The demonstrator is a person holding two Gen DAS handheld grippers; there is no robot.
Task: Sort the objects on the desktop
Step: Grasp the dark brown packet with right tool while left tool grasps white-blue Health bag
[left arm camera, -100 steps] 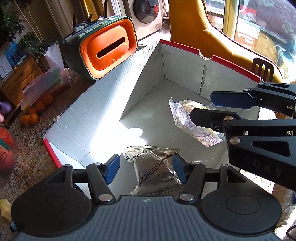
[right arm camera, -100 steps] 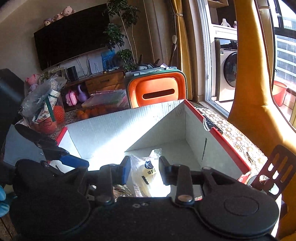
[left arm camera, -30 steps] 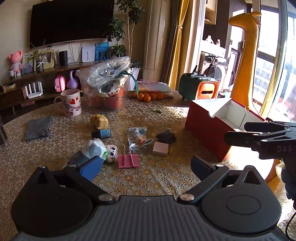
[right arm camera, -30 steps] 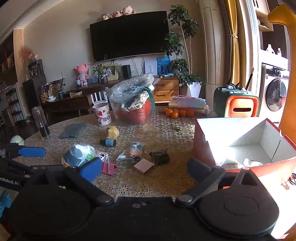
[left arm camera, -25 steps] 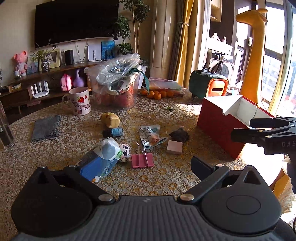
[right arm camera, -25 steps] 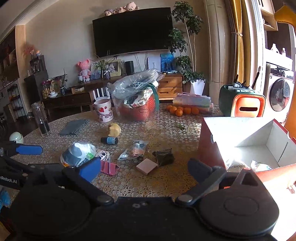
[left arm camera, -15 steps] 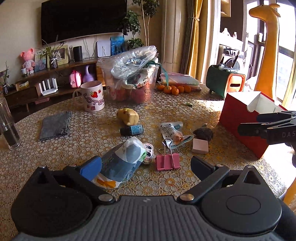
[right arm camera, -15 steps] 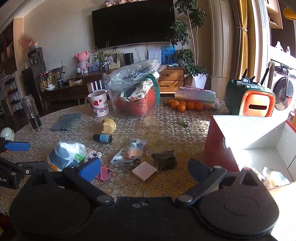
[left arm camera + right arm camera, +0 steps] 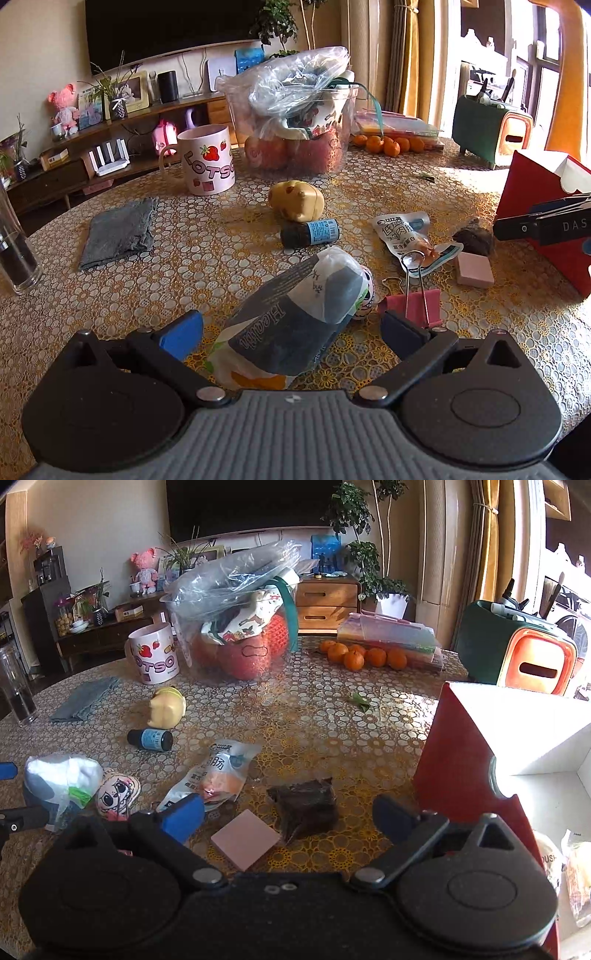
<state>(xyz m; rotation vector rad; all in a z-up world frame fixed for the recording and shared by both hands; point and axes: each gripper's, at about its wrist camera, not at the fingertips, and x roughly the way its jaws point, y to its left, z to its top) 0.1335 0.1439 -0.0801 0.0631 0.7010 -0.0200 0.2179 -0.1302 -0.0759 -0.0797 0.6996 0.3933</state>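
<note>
Here the left gripper (image 9: pixel 291 334) hangs low over the table (image 9: pixel 184 258), its jaws spread wide around the blue-and-white packet (image 9: pixel 295 314), which lies between the fingertips without touching either. The pink binder clip (image 9: pixel 413 301) sits just beyond its right fingertip. The right gripper (image 9: pixel 288 816) is likewise wide apart and empty; the pink block (image 9: pixel 245 838) and dark wrapped lump (image 9: pixel 306 808) lie between its fingers, the red box (image 9: pixel 465 768) to its right.

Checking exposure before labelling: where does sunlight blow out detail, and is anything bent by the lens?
Right wrist view: the red box interior is washed out white, hiding most of its contents. Left wrist view: glare falls on the table near the oranges; the TV shelf bows with fisheye curvature. Foreground items stay sharp in both.
</note>
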